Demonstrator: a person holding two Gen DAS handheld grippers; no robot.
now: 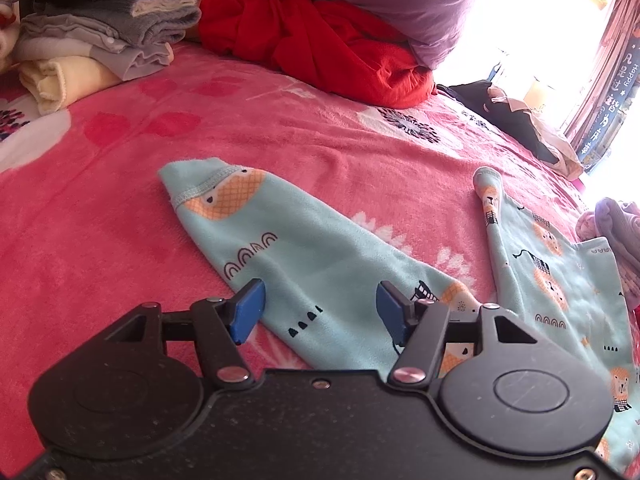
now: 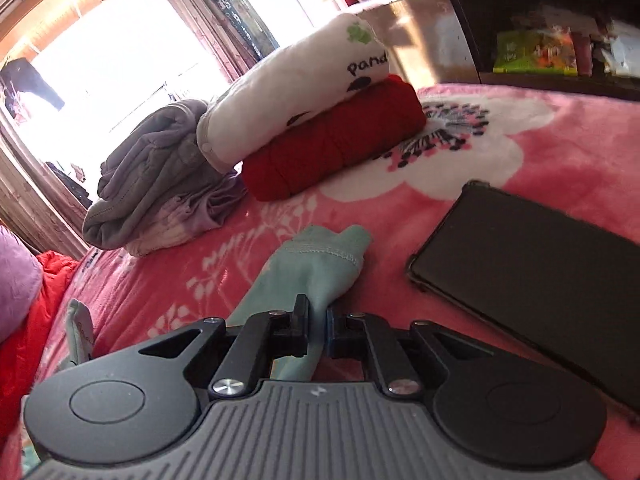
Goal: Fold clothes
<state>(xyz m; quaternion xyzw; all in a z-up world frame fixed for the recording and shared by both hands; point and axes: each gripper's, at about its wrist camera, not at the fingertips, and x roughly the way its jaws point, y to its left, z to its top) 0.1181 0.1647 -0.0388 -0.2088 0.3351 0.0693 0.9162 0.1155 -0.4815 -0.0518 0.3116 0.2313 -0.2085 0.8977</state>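
Your right gripper (image 2: 317, 330) clamps the sleeve (image 2: 320, 268); your left gripper (image 1: 320, 306) hangs open, so pulling may drag the pajama top (image 1: 328, 264) crooked.

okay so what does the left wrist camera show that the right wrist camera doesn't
Only the left wrist view shows the left gripper open over a printed sleeve, and the stack of folded clothes. Only the right wrist view shows the right gripper shut on a light blue sleeve, a black tablet, a white panda pillow on a red bundle. Both share the pink floral blanket.
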